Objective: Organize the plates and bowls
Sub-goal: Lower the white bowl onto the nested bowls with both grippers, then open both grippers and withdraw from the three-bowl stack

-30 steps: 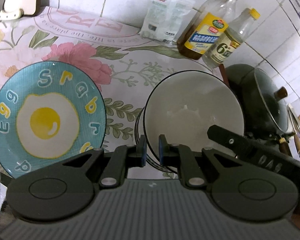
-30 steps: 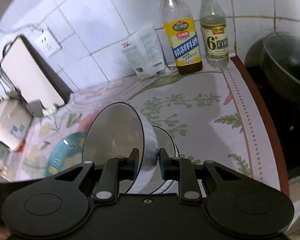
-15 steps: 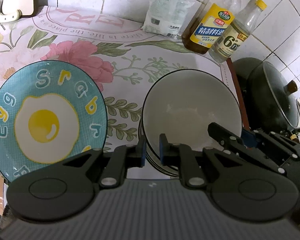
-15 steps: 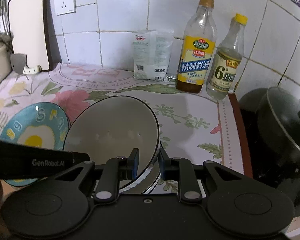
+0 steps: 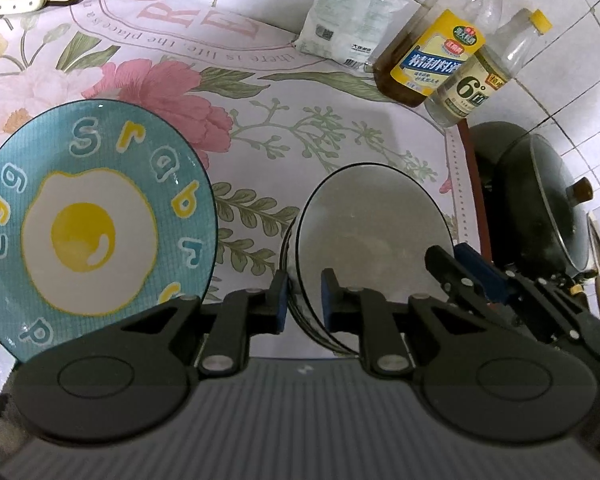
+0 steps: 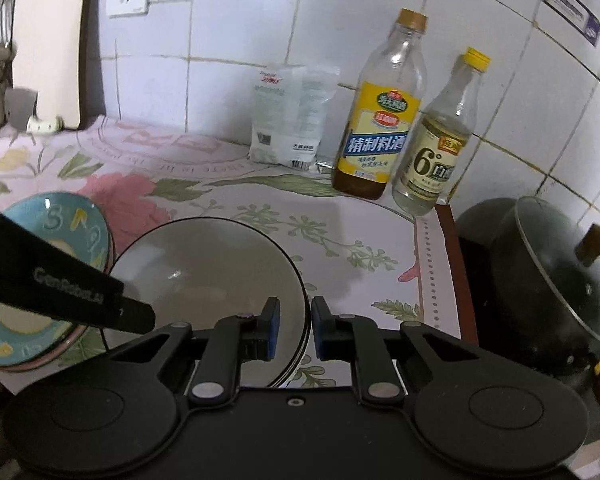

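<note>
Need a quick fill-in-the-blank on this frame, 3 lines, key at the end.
1. The blue plate shows a fried ____.
2. The bag leans against the tiled ____.
3. The taller bottle has a ____ label.

Missing words: egg; wall; yellow

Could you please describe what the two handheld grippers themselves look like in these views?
Both are matte black, with two round discs at the base and linkage arms on silver pivots. The left gripper and right gripper have blue finger pads. A side of the left one, seen from the right wrist, reads "GenRobot.AI".
</note>
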Demonstrator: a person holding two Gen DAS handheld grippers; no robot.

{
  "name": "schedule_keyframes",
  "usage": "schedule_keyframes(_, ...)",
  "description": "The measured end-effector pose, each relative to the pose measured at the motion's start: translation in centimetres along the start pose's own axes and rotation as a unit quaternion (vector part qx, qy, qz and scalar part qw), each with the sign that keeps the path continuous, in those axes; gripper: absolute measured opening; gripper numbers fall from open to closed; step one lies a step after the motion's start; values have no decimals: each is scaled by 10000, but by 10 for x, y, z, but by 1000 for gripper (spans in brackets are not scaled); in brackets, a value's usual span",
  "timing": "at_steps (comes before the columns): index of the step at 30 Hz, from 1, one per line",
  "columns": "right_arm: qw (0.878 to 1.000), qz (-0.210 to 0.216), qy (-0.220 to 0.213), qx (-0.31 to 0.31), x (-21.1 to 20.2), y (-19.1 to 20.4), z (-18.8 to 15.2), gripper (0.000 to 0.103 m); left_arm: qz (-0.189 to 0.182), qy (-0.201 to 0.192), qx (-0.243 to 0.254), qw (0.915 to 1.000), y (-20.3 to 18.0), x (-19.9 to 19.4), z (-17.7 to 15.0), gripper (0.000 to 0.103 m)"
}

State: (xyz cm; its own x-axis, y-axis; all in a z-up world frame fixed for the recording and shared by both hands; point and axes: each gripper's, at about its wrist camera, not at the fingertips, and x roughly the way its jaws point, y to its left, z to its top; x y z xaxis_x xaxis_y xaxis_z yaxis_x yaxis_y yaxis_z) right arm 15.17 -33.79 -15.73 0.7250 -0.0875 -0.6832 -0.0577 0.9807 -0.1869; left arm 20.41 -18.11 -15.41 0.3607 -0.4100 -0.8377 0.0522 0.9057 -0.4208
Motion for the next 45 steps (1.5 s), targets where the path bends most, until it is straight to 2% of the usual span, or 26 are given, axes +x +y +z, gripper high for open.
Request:
schedule_keyframes(5,9991,171,-206,318,-22,-14,-9,19,-276,81,90,9995,2,-16,-7,15)
schedule_keyframes(12,9955,548,-536,552,-60,-26,-22,22,-304,-171,467,9983,-10,-45,-25,21)
schedule_keyframes(21,9940,736,-747,321,-102,-25,-36,28,-440,-241,873,9949,-24,-71,-49,21)
schedule_keyframes(30,9910,959,-935,-43,-126,-20,-56,39,-588,-204,1313,9894,-38,-81,-71,21)
schedule_keyframes(35,9867,1169,-1125,-90,-127,-20,-69,48,-593,-419,1600,9844,-41,-80,-80,23)
schedule_keyframes(38,9853,1228,-1182,-49,-116,-23,-79,55,-500,-528,1783,9813,-40,-71,-84,24)
schedule_keyframes(41,9851,1257,-1173,0,-104,-23,-90,58,-468,-644,1870,9791,-34,-62,-89,25)
schedule_keyframes(45,9811,1382,-1345,173,-87,-25,-110,67,-493,-912,1934,9756,-23,-53,-97,34)
